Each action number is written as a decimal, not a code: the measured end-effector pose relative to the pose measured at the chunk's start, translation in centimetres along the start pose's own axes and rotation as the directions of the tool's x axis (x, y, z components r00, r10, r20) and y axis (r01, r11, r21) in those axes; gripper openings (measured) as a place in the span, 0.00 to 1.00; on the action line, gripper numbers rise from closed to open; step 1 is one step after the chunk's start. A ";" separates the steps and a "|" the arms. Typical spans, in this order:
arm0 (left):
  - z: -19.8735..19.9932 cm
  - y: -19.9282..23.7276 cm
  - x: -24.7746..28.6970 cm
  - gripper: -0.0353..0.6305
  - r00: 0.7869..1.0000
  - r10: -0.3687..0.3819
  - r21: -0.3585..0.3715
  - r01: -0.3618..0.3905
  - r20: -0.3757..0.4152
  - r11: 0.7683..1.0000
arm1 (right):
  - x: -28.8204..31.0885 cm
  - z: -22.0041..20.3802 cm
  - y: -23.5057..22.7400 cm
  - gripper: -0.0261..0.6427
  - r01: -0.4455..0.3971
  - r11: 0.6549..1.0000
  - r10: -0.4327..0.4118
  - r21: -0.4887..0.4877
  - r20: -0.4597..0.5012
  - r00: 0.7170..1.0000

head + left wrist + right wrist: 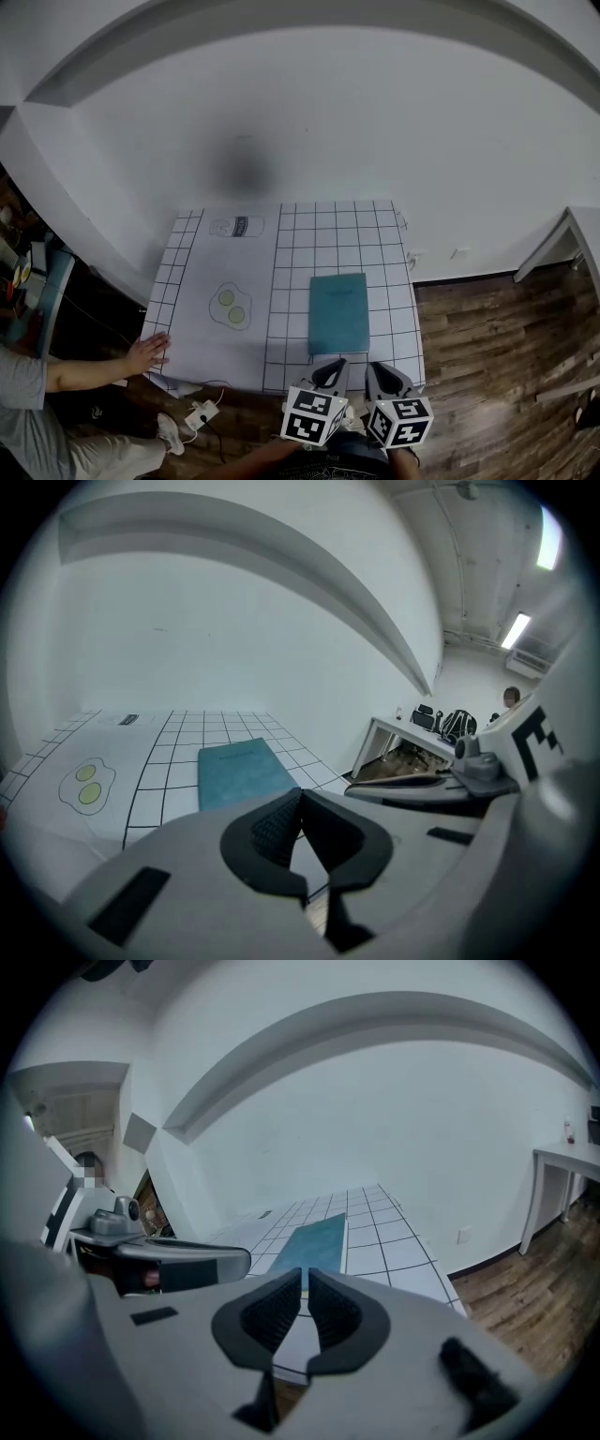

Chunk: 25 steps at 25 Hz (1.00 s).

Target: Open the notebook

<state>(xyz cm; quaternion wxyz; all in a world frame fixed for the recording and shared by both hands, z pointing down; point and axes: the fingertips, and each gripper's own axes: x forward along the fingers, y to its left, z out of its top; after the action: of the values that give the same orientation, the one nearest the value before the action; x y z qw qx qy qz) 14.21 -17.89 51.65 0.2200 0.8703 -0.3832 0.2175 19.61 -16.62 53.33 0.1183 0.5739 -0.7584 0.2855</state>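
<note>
A closed teal notebook (pixel 338 312) lies flat on the gridded part of the white table (pixel 300 272), right of centre. It also shows ahead of the jaws as the notebook (pixel 239 771) in the left gripper view and the notebook (pixel 314 1241) in the right gripper view. My left gripper (pixel 330 372) hovers just short of the notebook's near edge, jaws shut and empty. My right gripper (pixel 382 375) hangs beside it over the table's front right corner, also shut with nothing in it. Neither touches the notebook.
A printed mat with a fried-egg picture (pixel 231 307) and a can picture (pixel 236 227) covers the table's left half. A person's hand (pixel 148 352) rests on the front left corner. A power strip (pixel 201 413) lies on the wooden floor. A white desk (pixel 562 239) stands at right.
</note>
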 end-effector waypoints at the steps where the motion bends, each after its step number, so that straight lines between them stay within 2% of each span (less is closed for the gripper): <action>1: 0.0 0.1 0.4 0.07 1.000 0.005 0.000 -0.005 -0.005 1.000 | 0.4 -0.1 -0.3 0.06 -0.006 1.000 0.006 0.005 -0.006 1.000; 3: 0.1 0.3 1.1 0.07 1.000 0.015 -0.003 -0.015 -0.015 1.000 | 1.1 -0.2 -0.8 0.07 -0.020 1.000 0.021 0.015 -0.019 1.000; 7: 0.2 0.7 2.2 0.07 0.999 0.035 -0.010 -0.036 -0.030 0.999 | 2.3 -0.7 -1.7 0.15 -0.044 0.998 0.045 0.040 -0.046 0.998; 11: 0.2 1.2 3.1 0.07 0.997 0.063 -0.015 -0.064 -0.043 0.998 | 3.6 -1.4 -2.4 0.17 -0.069 0.996 0.073 0.057 -0.081 0.994; 16: 0.3 1.7 4.0 0.07 0.994 0.101 -0.021 -0.102 -0.050 0.995 | 5.0 -2.1 -3.0 0.22 -0.118 0.985 0.133 0.125 -0.119 0.984; 25: 0.2 2.5 4.2 0.07 0.985 0.162 -0.038 -0.165 -0.066 0.986 | 6.8 -2.4 -3.4 0.25 -0.172 0.963 0.206 0.205 -0.158 0.966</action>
<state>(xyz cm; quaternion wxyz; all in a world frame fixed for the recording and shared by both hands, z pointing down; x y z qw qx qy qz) 14.94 -21.96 54.34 0.2319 0.8237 -0.4510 0.2537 20.31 -21.36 59.74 0.1024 0.4794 -0.7655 0.4167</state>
